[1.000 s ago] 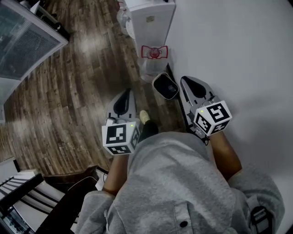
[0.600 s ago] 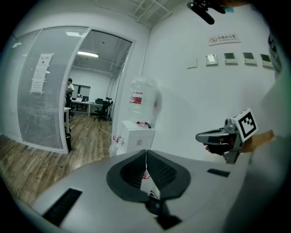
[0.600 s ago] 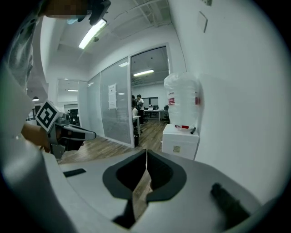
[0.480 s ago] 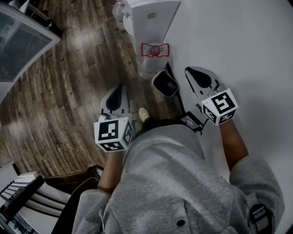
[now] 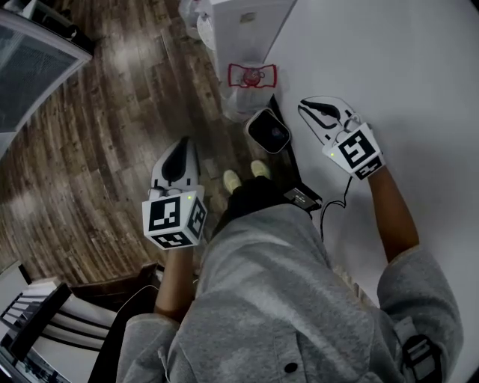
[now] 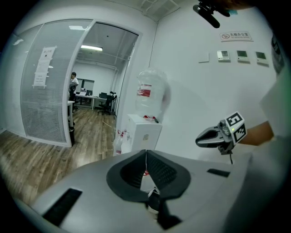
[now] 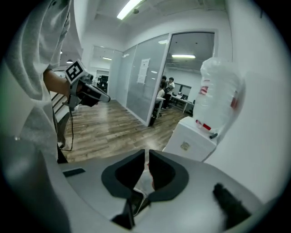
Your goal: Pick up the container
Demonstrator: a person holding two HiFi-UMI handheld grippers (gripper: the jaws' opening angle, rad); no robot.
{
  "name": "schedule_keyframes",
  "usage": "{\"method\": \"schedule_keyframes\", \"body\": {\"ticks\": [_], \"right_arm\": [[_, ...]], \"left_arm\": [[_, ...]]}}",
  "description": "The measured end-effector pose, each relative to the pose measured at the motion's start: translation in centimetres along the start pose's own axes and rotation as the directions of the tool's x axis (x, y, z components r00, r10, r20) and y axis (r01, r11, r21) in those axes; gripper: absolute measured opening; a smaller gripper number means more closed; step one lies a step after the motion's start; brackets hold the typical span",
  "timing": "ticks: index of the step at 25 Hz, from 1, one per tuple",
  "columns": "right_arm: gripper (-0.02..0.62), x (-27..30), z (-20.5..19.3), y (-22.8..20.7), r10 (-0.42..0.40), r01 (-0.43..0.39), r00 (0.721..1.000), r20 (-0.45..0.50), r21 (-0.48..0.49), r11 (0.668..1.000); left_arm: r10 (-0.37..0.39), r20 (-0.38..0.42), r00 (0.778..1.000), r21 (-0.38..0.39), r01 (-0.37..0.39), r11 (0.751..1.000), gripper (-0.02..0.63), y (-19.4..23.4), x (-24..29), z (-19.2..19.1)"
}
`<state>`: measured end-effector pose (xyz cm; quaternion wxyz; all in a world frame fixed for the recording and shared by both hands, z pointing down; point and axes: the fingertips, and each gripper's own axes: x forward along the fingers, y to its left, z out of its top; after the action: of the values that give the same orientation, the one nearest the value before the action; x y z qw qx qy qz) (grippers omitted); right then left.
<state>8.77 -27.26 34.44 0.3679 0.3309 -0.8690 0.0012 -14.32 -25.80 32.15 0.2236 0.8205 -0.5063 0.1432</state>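
Note:
A small dark bin with a pale rim (image 5: 268, 129) stands on the wood floor against the white wall, just in front of a white water dispenser (image 5: 243, 22). A red-and-white object (image 5: 252, 75) sits at the dispenser's foot. My left gripper (image 5: 182, 143) hangs over the floor to the left of the bin, jaws shut and holding nothing. My right gripper (image 5: 304, 105) is to the right of the bin, close to the wall, jaws shut and holding nothing. In the left gripper view the shut jaws (image 6: 146, 152) point toward the dispenser (image 6: 144, 134). The right gripper's shut jaws (image 7: 146, 153) do the same.
The dispenser carries a clear water bottle (image 7: 219, 98). A white wall (image 5: 389, 67) runs along the right. A glass partition (image 6: 50, 82) and an office with a person lie beyond. A black cable (image 5: 329, 209) hangs from my right gripper; dark furniture (image 5: 45, 322) stands lower left.
My right gripper has moved forward and to the right along the wall, level with the bin. My left gripper has drifted left and slightly forward. Both stayed shut.

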Motion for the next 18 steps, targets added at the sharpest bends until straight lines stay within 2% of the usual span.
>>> {"method": "schedule_keyframes", "body": {"ticks": [3, 8, 13, 18], "right_arm": [[0.028, 3.1, -2.5, 1.6, 0.107, -0.108, 0.993, -0.053, -0.010, 0.994], [0.029, 8.1, -6.9, 3.9, 0.252, -0.261, 0.955, -0.156, -0.040, 0.964], [0.029, 12.3, -10.3, 6.6, 0.390, -0.405, 0.894, -0.219, -0.025, 0.914], [0.032, 16.0, -13.8, 8.3, 0.472, -0.494, 0.838, -0.272, -0.013, 0.869]], "left_arm": [[0.019, -0.033, 0.999, -0.016, -0.020, 1.000, 0.015, 0.4, 0.2, -1.3], [0.077, -0.085, 0.993, -0.049, -0.082, 0.995, 0.015, 1.9, 0.7, -3.9], [0.141, -0.134, 0.981, -0.064, -0.150, 0.987, 0.015, 2.8, 2.1, -7.1], [0.152, -0.176, 0.973, -0.071, -0.167, 0.983, 0.015, 3.1, 4.8, -10.0]]}}
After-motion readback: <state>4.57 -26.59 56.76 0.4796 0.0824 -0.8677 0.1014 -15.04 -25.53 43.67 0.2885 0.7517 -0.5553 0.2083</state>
